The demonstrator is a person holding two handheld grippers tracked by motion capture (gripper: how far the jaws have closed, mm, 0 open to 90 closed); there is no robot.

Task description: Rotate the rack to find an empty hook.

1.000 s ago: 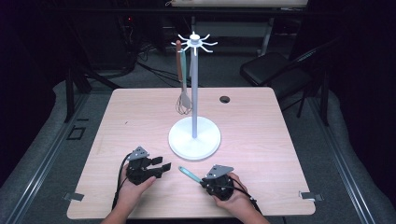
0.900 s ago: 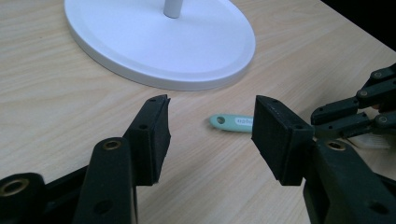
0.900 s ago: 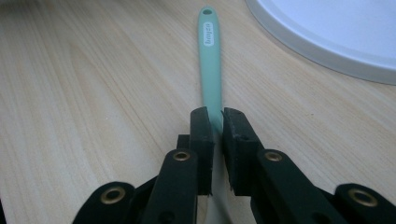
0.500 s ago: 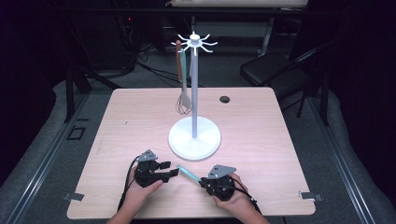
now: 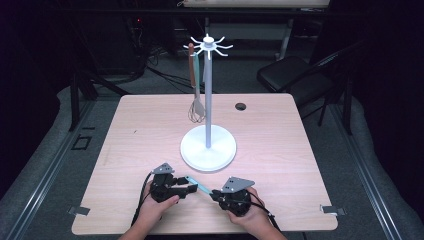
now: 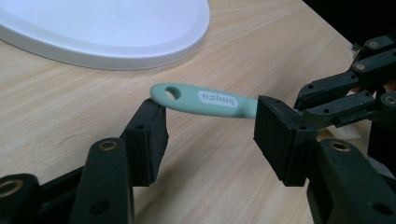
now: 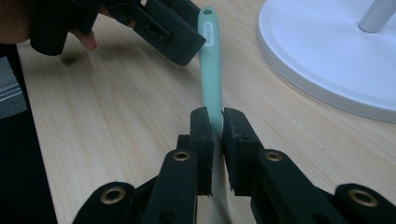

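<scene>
A mint-green utensil handle [image 7: 210,70] with a hanging hole at its far end is held just above the table. My right gripper [image 7: 213,126] is shut on its near part; what lies below the grip is hidden. My left gripper [image 6: 210,135] is open, and the handle [image 6: 201,100] crosses just past its pads [image 6: 149,135], with the hole end by the left pad. In the high view both grippers meet near the front edge: the left gripper [image 5: 191,189], the right gripper [image 5: 214,193], and the handle [image 5: 196,184] between them.
A white hook stand [image 5: 207,148] with a round base rises mid-table, close behind the grippers. A whisk [image 5: 196,107] with a brown handle and a pale green utensil [image 5: 204,70] hang from its top hooks. A small black disc [image 5: 240,106] lies at the back.
My left gripper has slid right along the front of the table until its open jaws reach the handle's free end. The right gripper has stayed put, still gripping the utensil.
</scene>
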